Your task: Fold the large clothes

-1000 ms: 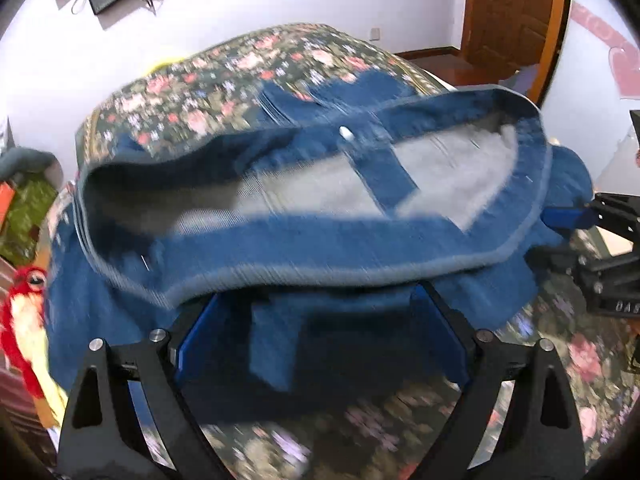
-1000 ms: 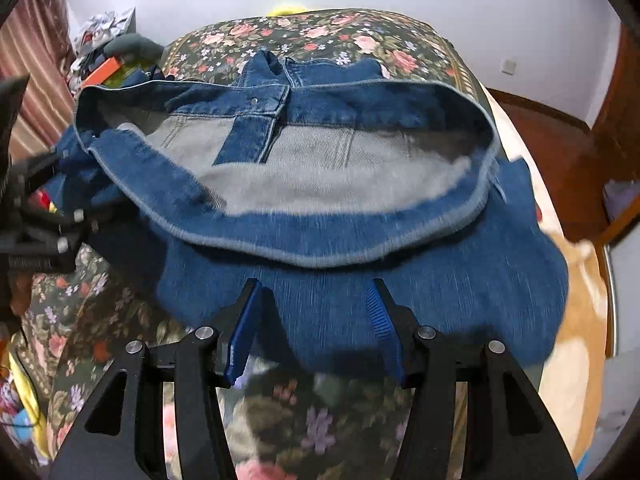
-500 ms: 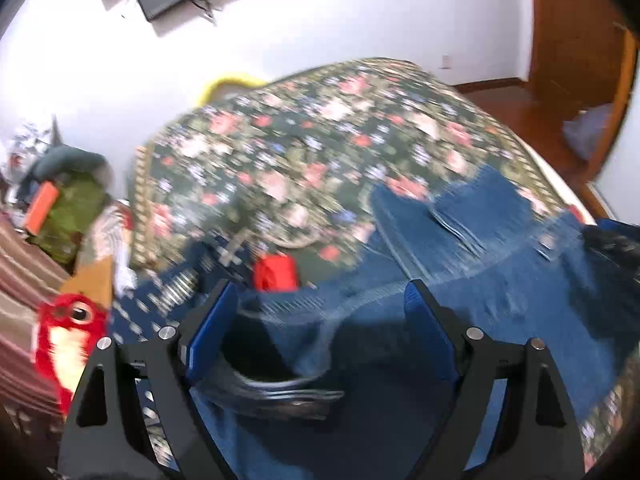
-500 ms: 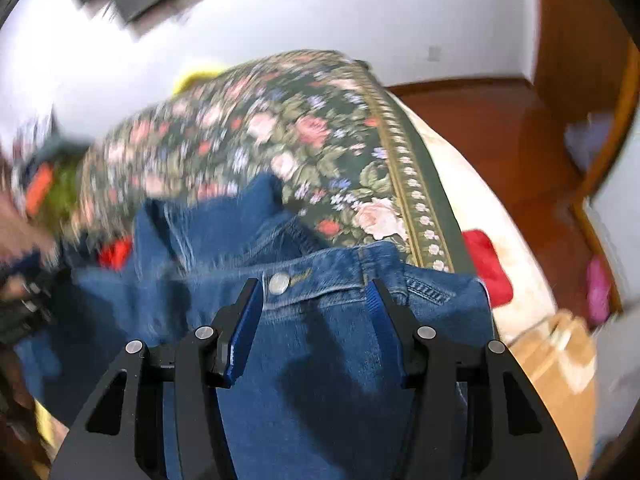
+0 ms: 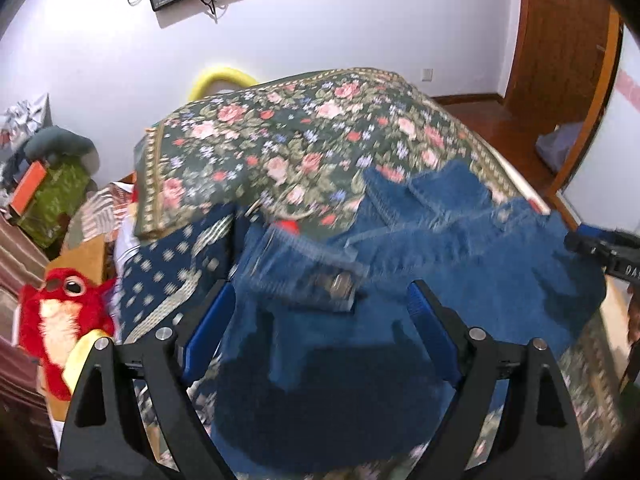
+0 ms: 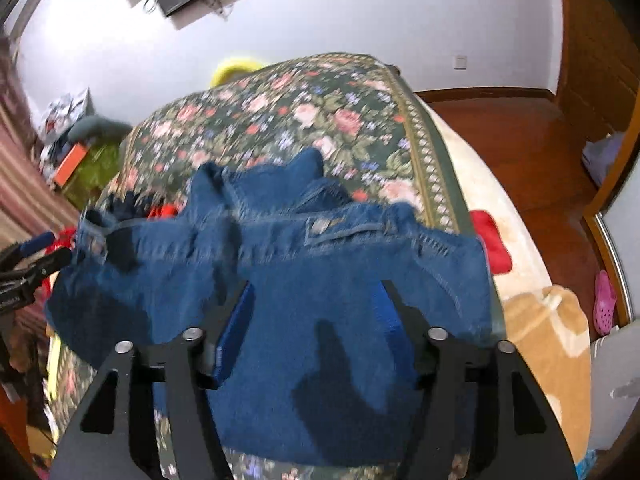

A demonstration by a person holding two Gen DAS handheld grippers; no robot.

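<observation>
Where a second ago its grey lining gaped open, denim jacket [image 6: 288,280] now lies folded on the floral bed [image 6: 280,120]; left claw [image 5: 316,320] spread, empty; right claw [image 6: 316,312] opening, releasing – fold laid

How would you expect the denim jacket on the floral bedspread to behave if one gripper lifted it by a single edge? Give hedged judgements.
The denim jacket would probably sag rather than hold its shape: it already lies in soft folds and creases. It is likely fairly heavy for cloth, since the denim looks thick with stitched seams. It seems unlikely to slide much on the woven floral bedspread.
</observation>
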